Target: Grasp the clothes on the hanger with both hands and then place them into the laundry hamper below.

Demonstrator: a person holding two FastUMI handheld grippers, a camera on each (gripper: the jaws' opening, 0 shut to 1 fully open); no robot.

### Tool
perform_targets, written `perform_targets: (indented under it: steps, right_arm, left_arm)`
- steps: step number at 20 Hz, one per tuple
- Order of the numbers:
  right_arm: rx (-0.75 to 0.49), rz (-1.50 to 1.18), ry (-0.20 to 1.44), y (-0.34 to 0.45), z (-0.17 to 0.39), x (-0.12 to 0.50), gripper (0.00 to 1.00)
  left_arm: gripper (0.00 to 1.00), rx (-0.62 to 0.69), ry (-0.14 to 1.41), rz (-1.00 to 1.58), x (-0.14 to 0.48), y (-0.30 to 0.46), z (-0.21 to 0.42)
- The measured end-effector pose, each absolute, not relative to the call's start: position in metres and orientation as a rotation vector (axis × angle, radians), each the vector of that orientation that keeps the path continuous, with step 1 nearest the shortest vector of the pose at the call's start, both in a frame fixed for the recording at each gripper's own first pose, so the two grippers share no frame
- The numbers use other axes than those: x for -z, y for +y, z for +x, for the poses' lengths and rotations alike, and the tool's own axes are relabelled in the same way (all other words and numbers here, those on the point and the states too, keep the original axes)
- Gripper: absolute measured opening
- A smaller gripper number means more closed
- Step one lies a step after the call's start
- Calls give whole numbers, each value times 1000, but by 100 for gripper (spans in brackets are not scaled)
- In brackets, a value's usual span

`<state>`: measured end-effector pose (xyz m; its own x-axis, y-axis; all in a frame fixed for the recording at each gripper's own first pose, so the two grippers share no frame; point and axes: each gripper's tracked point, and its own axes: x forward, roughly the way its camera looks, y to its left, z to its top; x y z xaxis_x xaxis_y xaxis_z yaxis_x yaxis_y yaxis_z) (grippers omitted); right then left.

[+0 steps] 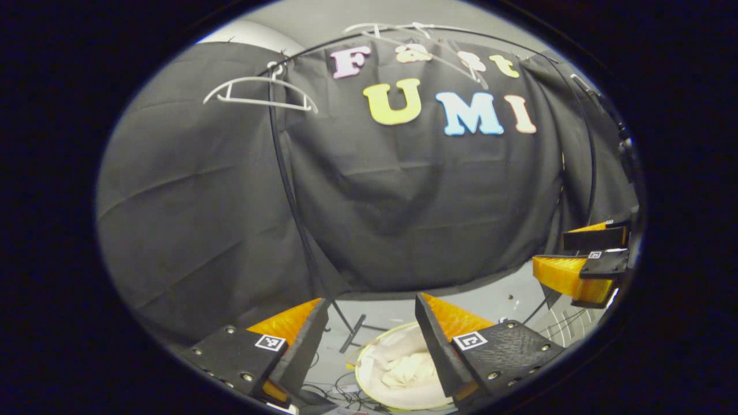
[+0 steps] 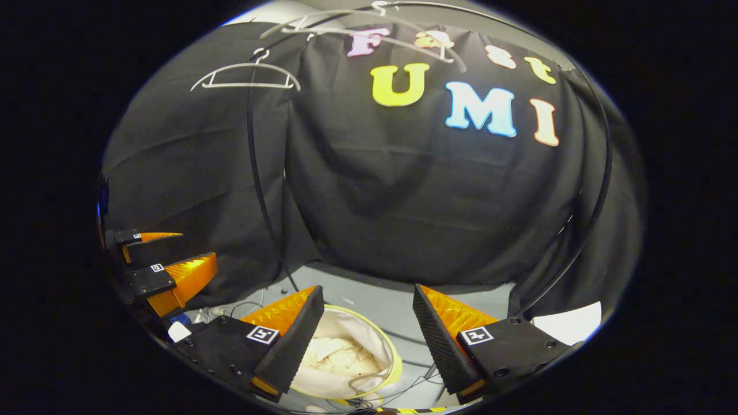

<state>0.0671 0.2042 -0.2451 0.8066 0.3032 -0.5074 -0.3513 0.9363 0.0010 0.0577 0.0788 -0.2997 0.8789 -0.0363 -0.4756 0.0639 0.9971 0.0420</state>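
Note:
A cream garment (image 1: 406, 369) lies crumpled inside the round white laundry hamper (image 1: 369, 346) on the floor, seen between my left gripper's fingers. My left gripper (image 1: 372, 308) is open and holds nothing. In the right gripper view the same garment (image 2: 340, 356) rests in the hamper (image 2: 391, 351) below my right gripper (image 2: 368, 297), which is open with nothing between its fingers. Bare white hangers (image 1: 259, 92) hang on the black rail (image 1: 282, 167) above; they show as hangers (image 2: 245, 76) in the right gripper view. The right gripper (image 1: 582, 256) appears at the far right, the left gripper (image 2: 167, 259) at the far left.
Black cloth forms the booth wall behind the rail. The rail's upright pole (image 2: 259, 190) comes down to the grey floor (image 2: 369, 294) beside the hamper. Loose cables (image 1: 334, 392) lie on the floor near the hamper. A white sheet (image 2: 568, 323) lies at the lower right.

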Motion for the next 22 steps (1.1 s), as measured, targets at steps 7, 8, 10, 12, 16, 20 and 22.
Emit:
perform_targets:
  steps: [7,8,10,12,16,20,22]
  right_arm:
    - [-273,-62,318,165,65,135,97]
    - [-259,-57,292,159,61,120,98]
    - [-233,-51,241,145,54,90,97]
    - [-204,-48,198,130,47,68,97]
    - [-143,-36,132,100,30,32,97]
    - [-90,-34,90,72,13,13,96]
    - [-61,-33,81,57,4,8,96]
  left_arm:
    - [90,111,258,32,167,65,66]
    - [90,122,226,28,150,64,65]
    - [90,141,169,14,119,60,60]
    - [90,153,131,7,95,59,61]
    - [90,172,71,2,55,56,45]
    - [89,170,19,-10,25,56,30]
    - [89,162,11,-9,19,56,22]
